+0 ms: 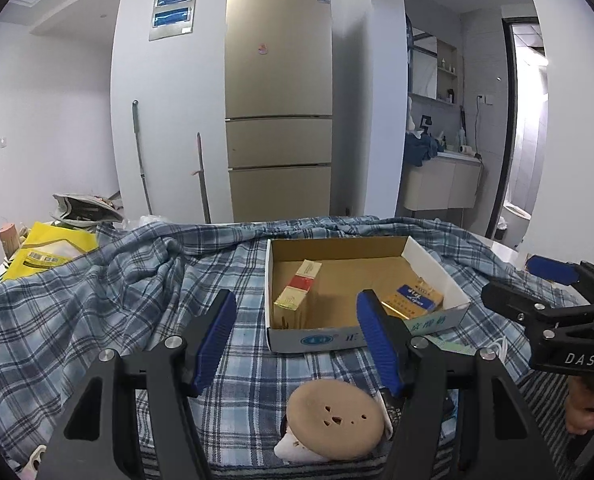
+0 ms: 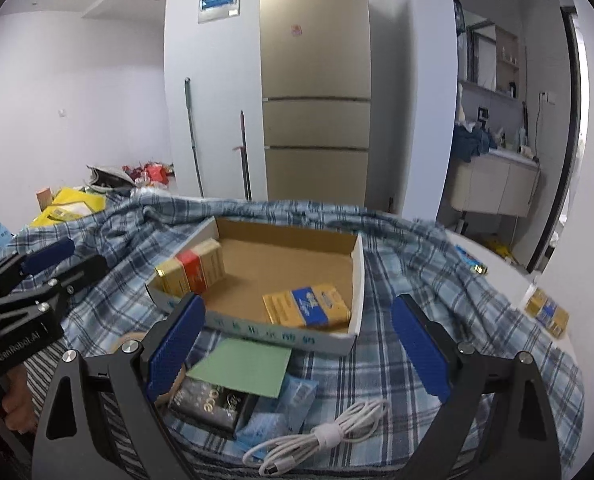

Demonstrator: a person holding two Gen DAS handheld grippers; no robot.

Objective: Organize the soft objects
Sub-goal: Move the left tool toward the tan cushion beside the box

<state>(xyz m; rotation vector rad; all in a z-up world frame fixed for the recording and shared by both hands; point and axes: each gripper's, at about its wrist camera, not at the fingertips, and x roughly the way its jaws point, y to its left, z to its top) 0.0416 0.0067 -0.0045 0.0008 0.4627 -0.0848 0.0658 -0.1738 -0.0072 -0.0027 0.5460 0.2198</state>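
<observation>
Cardboard box: open tray on the plaid cloth; long axis runs from the near lip away toward the fridge.
Red pack: inside box, at its left wall, long axis parallel to that wall.
Blue pack: inside box, near-right corner, lying flat.
Puff: tan round pad, on cloth in front of box, beneath the left claw.
Green card: flat, just in front of box, overlapping a dark packet.
Cable: white, coiled and tied, near edge of cloth, well in front of box.
Left claw: jaws partly apart, nothing between the pads; right pad overlaps the box's near lip in view.
Right claw: jaws wide apart, holding nothing, hovering in front of box.
</observation>
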